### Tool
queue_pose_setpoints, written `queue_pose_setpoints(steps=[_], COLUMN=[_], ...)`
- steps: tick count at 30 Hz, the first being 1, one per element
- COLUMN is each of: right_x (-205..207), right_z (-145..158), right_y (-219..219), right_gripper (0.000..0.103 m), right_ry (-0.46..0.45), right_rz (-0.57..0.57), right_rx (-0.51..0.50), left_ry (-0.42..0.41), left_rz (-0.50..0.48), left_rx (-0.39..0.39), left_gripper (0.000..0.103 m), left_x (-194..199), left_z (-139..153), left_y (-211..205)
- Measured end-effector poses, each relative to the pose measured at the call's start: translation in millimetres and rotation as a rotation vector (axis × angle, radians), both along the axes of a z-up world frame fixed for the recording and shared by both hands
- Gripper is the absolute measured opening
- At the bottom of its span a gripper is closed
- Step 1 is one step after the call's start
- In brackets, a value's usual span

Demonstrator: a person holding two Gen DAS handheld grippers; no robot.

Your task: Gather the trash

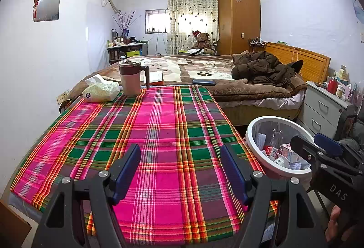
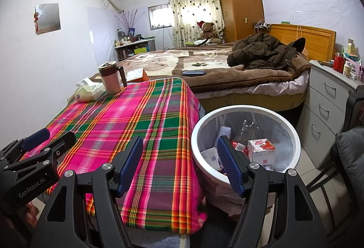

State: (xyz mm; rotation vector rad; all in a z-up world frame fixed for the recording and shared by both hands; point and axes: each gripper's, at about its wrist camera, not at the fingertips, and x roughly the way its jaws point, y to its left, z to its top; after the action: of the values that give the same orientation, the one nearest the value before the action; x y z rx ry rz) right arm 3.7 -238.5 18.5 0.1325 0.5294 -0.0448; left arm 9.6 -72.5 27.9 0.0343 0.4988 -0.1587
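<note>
A white trash bin (image 1: 254,148) with a clear liner stands on the floor right of the table; it also shows in the right wrist view (image 2: 293,134). Inside lie a red-and-white carton (image 2: 260,150), a clear bottle (image 2: 248,128) and paper scraps. My left gripper (image 1: 180,154) is open and empty above the near part of the plaid tablecloth (image 1: 159,134). My right gripper (image 2: 179,148) is open and empty over the table's right edge, beside the bin. Each gripper shows in the other's view: the right one (image 1: 318,145) and the left one (image 2: 52,137).
A lidded mug (image 1: 132,77), a tissue pack (image 1: 101,90) and an orange tissue box (image 1: 155,77) sit at the table's far end. Behind is a bed (image 1: 204,70) with a brown jacket (image 1: 264,68). A grey drawer unit (image 2: 325,100) stands right.
</note>
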Motion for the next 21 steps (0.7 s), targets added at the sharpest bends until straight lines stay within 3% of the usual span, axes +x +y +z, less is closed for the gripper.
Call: queue_pose_setpoints(steps=[21], right_x=[-0.6], right_z=[0.3], right_y=[1.3], right_gripper=[0.069], right_ry=[0.000], right_rz=[0.001], right_rx=[0.001], left_ry=[0.002], left_rz=[0.002], left_rx=[0.001], left_gripper=[0.074], left_x=[-0.2], left_z=[-1.4], left_y=[0.0])
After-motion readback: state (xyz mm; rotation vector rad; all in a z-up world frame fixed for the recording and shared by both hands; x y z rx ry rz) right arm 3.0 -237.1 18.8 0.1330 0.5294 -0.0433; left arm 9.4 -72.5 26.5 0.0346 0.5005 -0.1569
